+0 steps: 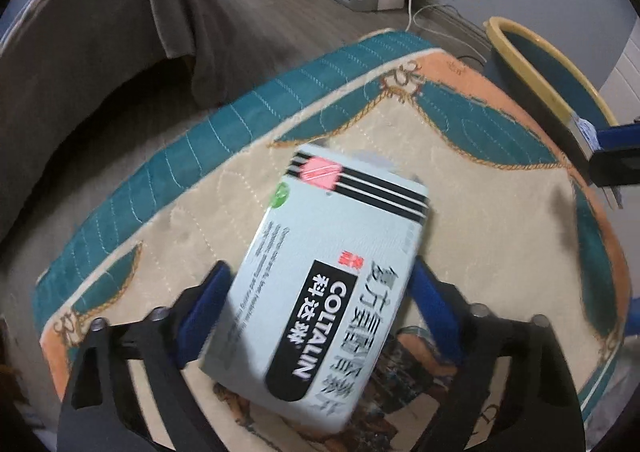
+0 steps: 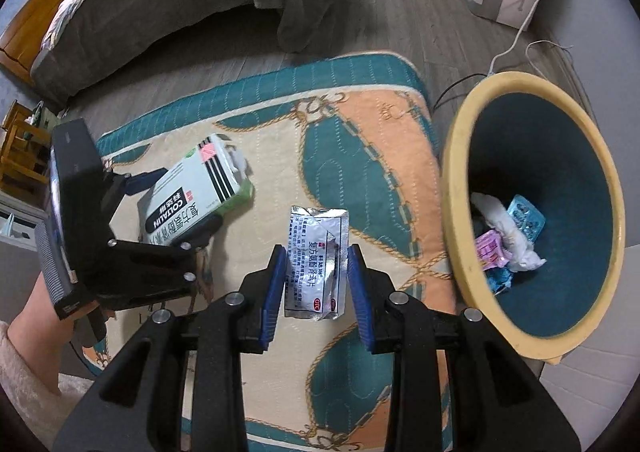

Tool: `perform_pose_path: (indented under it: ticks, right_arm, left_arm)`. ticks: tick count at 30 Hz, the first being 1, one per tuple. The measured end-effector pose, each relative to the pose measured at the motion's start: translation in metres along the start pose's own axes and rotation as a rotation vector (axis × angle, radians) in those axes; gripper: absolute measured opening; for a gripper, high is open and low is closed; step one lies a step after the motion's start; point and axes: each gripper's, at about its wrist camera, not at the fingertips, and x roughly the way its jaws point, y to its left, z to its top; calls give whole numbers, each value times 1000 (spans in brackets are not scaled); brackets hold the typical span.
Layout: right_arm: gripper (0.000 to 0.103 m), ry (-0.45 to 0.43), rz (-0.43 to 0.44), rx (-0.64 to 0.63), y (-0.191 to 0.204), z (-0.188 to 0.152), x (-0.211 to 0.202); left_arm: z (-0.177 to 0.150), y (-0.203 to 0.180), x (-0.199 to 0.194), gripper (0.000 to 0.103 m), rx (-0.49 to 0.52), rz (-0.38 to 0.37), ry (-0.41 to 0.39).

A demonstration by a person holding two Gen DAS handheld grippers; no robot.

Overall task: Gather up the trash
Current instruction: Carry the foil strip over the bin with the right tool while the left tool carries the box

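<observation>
So the key thing here: the crinkled silver foil medicine sachet point(image 2: 317, 262) lies flat on the teal, cream and peach quilted mat point(image 2: 372, 155), right between the blue pads of the right hand-held gripper point(image 2: 316, 276), long axis running straight along the fingers. The jaws are spread, just either side of it, not pinching yet as far as I can tell. The round teal bin with the yellow rim point(image 2: 452, 187) sits just to the right of the mat, already holding some wrappers, so I'd guess it's a short swing over once it's grabbed.

The left hand-held gripper point(image 1: 320, 312) is clamped on the pale blue-grey cardboard medicine box point(image 1: 332, 276), lifted a bit above the mat. Box reads "COLTALIN" plus Chinese characters. The sachet has small Chinese print and a red "OTC" oval.
</observation>
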Motion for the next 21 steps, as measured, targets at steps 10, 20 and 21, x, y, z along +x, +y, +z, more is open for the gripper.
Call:
perform_pose_path:
  ticks: [10,20,21]
  right_arm:
    - [31,-83,-48,51,-35,9,-29]
    - [31,-185,-132,155,-101,13,-69]
    - [31,-193,-144,165,-109,13,-72]
  left_arm:
    - [22,-19,-35,76,11,28,-100]
    - [56,-65,-57,76,57,-31,-191]
    - [60,-73,-58,76,66,-42,-200]
